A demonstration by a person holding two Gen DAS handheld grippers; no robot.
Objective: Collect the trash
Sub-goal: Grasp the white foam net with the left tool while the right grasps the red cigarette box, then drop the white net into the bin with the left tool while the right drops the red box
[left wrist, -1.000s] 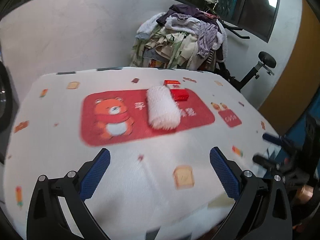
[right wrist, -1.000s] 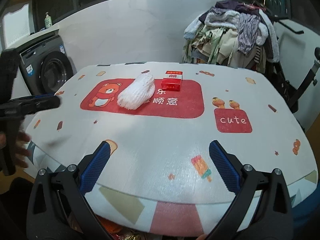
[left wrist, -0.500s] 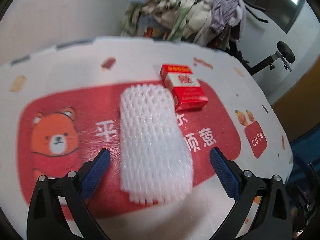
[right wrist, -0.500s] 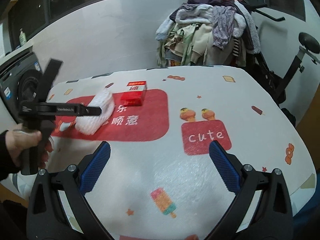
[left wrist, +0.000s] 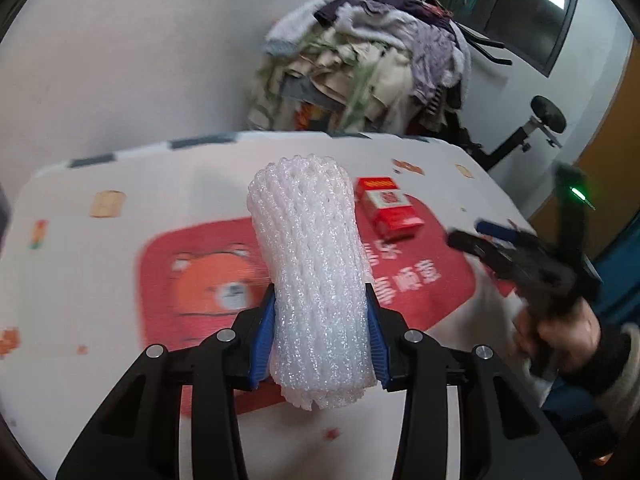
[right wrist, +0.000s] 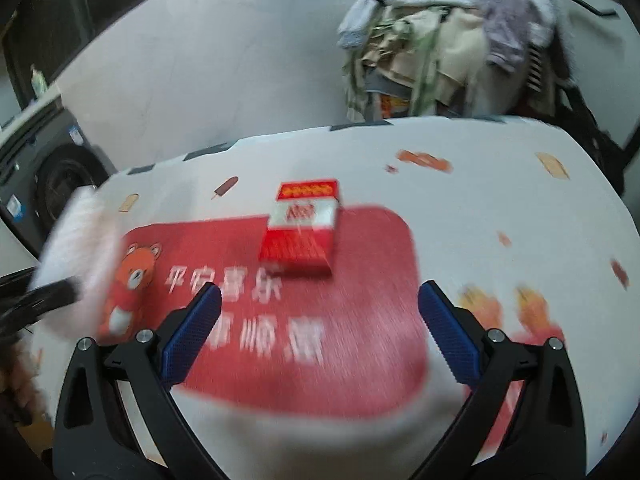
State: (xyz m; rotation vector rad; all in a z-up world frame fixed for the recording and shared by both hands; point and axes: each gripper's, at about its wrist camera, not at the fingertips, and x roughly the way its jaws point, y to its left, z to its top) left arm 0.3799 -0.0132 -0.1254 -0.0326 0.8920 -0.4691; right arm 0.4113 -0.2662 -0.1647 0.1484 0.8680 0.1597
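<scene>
- The bench is carrying a white printed cloth that is covering its whole visible top.
- The cloth is showing a large red panel with white characters and an orange bear at its left end.
- Small food motifs, such as an ice lolly and toast, are lying scattered over the white areas of the print.
- A red-and-white carton is lying flat on the far part of the red panel.
- A white foam net sleeve is sitting over the red panel; contact with the cloth cannot be determined.
</scene>
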